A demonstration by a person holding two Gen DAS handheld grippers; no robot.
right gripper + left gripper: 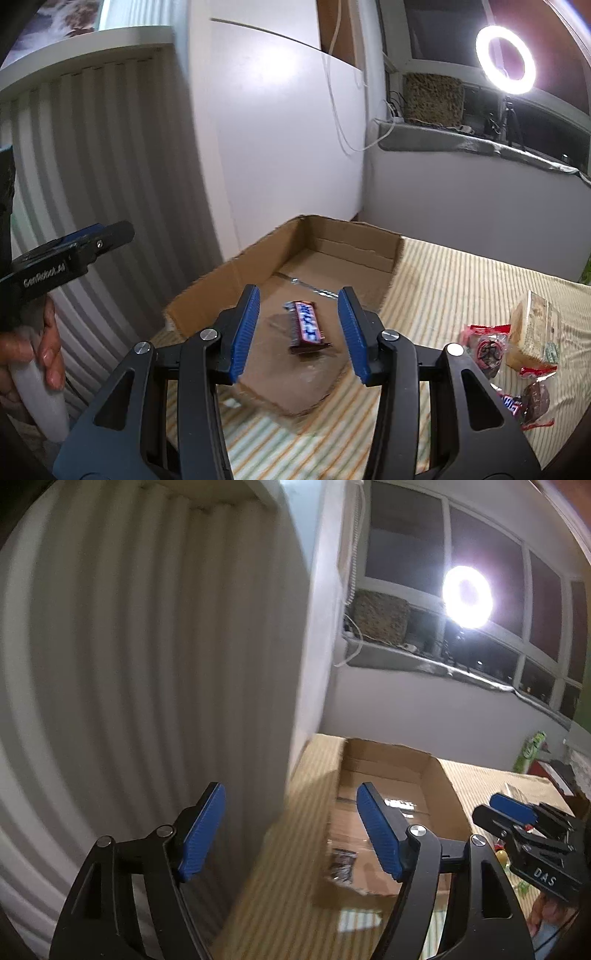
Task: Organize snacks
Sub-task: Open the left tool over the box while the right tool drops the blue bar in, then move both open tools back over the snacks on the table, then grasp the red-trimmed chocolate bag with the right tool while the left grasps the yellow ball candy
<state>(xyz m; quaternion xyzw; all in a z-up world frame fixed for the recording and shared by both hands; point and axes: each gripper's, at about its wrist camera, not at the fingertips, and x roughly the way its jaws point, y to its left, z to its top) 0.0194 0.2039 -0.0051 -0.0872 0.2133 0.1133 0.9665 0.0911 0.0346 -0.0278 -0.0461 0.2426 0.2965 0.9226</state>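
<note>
Striped cloth covers the bench (461,280) by the window. A chocolate bar (306,326) lies in the cardboard box (332,251), just ahead of the right hand-held gripper (301,332), jaws apart, empty. Left hand-held gripper (284,834) is spread too, holding nothing. More wrapped snacks (491,350) sit off to the right.

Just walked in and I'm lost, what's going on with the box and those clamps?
A person holds two handheld grippers and is sorting snacks into a cardboard box on a striped cloth. One chocolate bar already lies inside. The left gripper and right gripper are both open and empty. Several wrapped snacks wait on the cloth beside the box.
</note>
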